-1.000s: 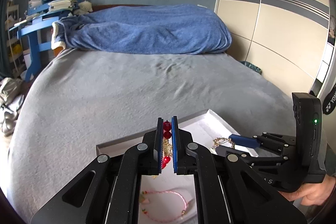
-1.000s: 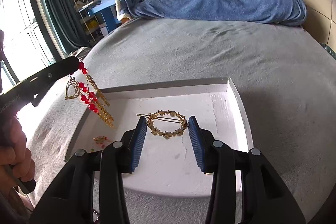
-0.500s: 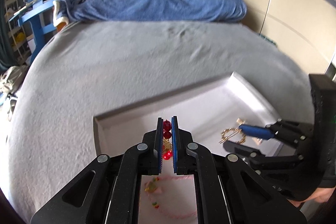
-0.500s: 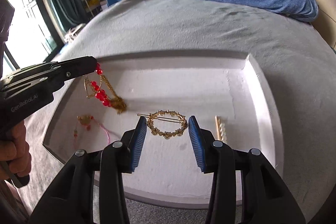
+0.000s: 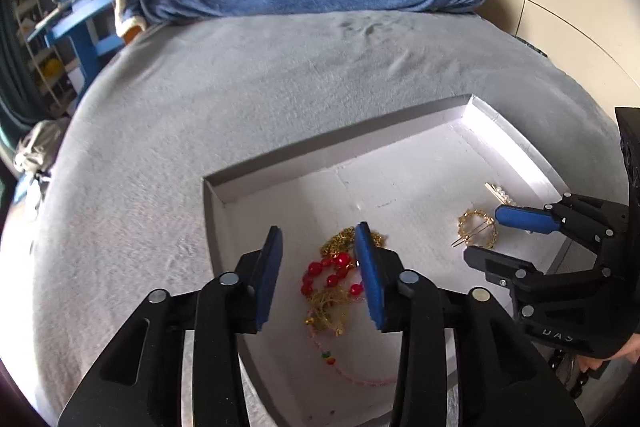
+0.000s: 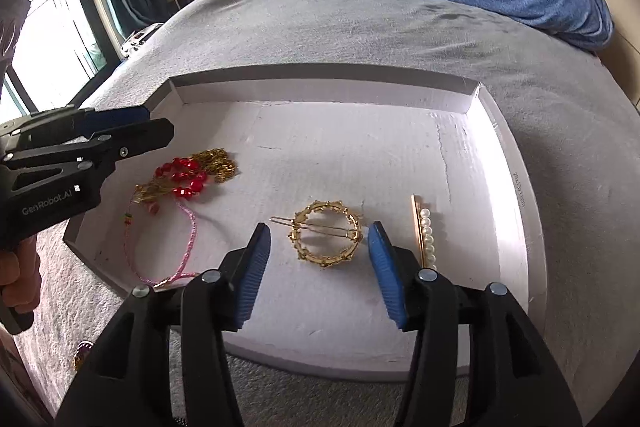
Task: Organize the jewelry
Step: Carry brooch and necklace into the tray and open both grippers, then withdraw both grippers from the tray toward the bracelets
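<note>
Your right gripper (image 6: 318, 269) has its fingers spread wide and gripping nothing, poised on either side of the round gold wreath-shaped hair clip (image 6: 325, 234) lying flat in the near middle of the shallow white cardboard tray (image 6: 516, 183). It looks light, stiff and thin, so I judge you should pinch it across the ring's rim; the slim pin through it may bend or slip. Just right of it lies the gold bar clip with white pearls (image 6: 425, 235), rigid but small. Your left gripper (image 5: 320, 267) is also released, hanging over the red-bead and gold-chain earring (image 5: 334, 281) heaped at the tray's left. That one is limp and tangle-prone, resting on the pink beaded bracelet (image 6: 160, 247); take it by the beads. The tray sits on the grey bed (image 6: 360, 27).
</note>
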### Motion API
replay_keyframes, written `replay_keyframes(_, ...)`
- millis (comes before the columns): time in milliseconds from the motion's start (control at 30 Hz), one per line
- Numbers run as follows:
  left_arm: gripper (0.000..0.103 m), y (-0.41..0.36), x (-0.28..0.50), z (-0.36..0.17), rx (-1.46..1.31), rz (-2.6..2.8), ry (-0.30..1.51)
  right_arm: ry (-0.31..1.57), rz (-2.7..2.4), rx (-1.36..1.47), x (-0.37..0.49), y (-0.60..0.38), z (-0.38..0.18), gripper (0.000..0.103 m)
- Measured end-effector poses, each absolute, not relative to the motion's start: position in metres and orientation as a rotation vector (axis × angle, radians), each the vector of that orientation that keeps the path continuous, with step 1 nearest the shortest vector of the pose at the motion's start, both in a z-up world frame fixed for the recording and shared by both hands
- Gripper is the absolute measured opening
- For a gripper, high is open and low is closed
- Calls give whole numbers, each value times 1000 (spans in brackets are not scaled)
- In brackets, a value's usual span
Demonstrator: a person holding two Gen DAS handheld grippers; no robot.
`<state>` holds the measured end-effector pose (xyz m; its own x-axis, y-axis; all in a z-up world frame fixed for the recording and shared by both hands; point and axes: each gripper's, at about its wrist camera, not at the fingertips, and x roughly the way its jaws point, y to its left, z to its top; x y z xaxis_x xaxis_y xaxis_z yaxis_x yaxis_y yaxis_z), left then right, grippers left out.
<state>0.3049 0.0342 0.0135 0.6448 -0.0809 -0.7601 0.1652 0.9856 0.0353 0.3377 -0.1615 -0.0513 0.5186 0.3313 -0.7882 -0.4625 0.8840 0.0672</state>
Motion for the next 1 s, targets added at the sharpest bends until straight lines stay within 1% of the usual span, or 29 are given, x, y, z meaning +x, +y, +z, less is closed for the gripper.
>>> replay_keyframes(67,55,36,300,19,108,-133,841,895,478,-154,335,-165,-46,53)
replay_keyframes(100,58,36,299,20,107,-131,835,886,476,-147,334,-167,-43,54)
replay_keyframes(167,68,39,293,26,101,-125,816,868,464,-126,331,-174,-36,58)
replay_keyframes(267,76,44,285,34,81,-119,800,838,445,-75,326,-186,-24,60)
replay_keyframes(333,78,46,278,37,76,-116,794,821,434,-43,322,-194,-16,64)
replay_keyframes(467,81,46,261,42,89,-119,785,798,422,-28,309,-203,-9,67)
replay_keyframes(733,83,57,225,49,83,-114,766,800,394,-7,280,-218,-12,67)
replay_keyframes(1000,83,53,184,39,37,-145,793,805,333,64,255,-250,-20,68)
